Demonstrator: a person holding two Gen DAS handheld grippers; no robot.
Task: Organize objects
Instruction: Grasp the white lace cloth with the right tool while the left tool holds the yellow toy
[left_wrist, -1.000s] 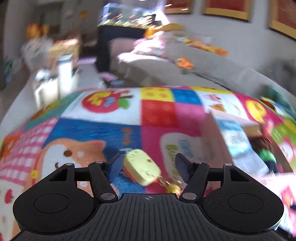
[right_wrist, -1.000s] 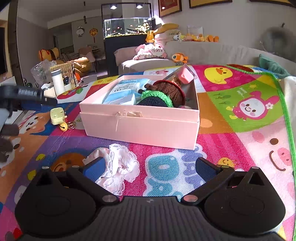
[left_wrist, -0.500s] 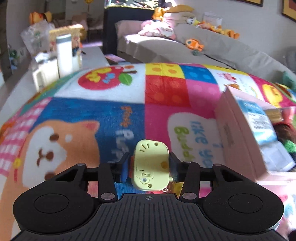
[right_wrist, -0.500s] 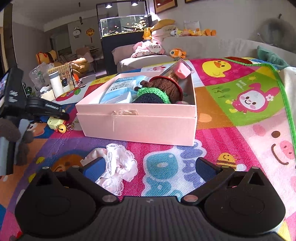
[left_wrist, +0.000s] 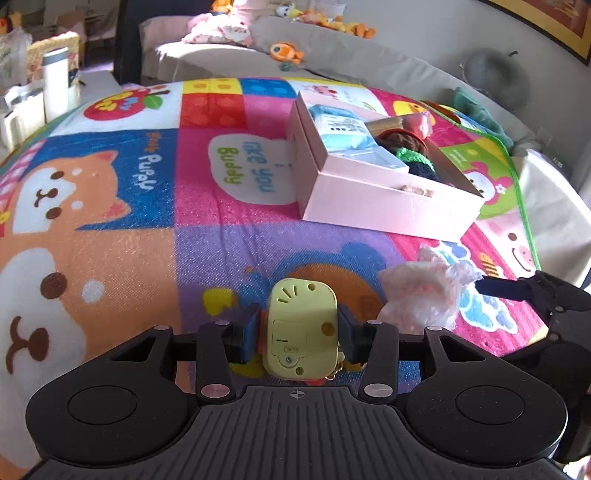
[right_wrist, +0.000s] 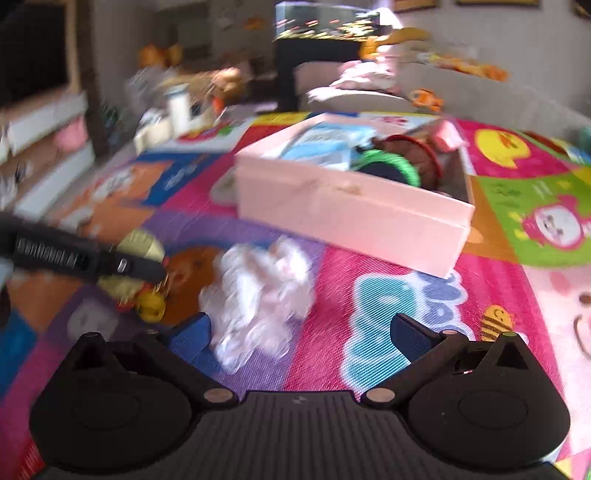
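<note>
A: Nearest to us, what do we have in the left gripper (left_wrist: 300, 326)?

B: We have the yellow toy (left_wrist: 302, 334) clenched between its blue pads, its back panel facing the camera. From the right wrist view we see the same toy (right_wrist: 142, 245) held clear of the play mat (right_wrist: 388, 306), with a small yellow bell (right_wrist: 150, 308) dangling below it.

A: And our right gripper (right_wrist: 301, 334)?

B: Its jaws are spread wide and hold nothing. The white lacy cloth (right_wrist: 258, 291) lies crumpled on the mat, up against the left finger; that view is blurred, so we cannot tell if they touch.

A: Beyond that?

B: In the left view, the cloth (left_wrist: 424, 295) sits just right of the toy, and the open pink box (left_wrist: 388, 206) rests on the mat farther on. Inside we see a blue packet (left_wrist: 341, 129) and a brown and green knitted item (left_wrist: 410, 151).

A: Farthest back?

B: A grey sofa (left_wrist: 369, 55) with soft toys scattered along it.
</note>
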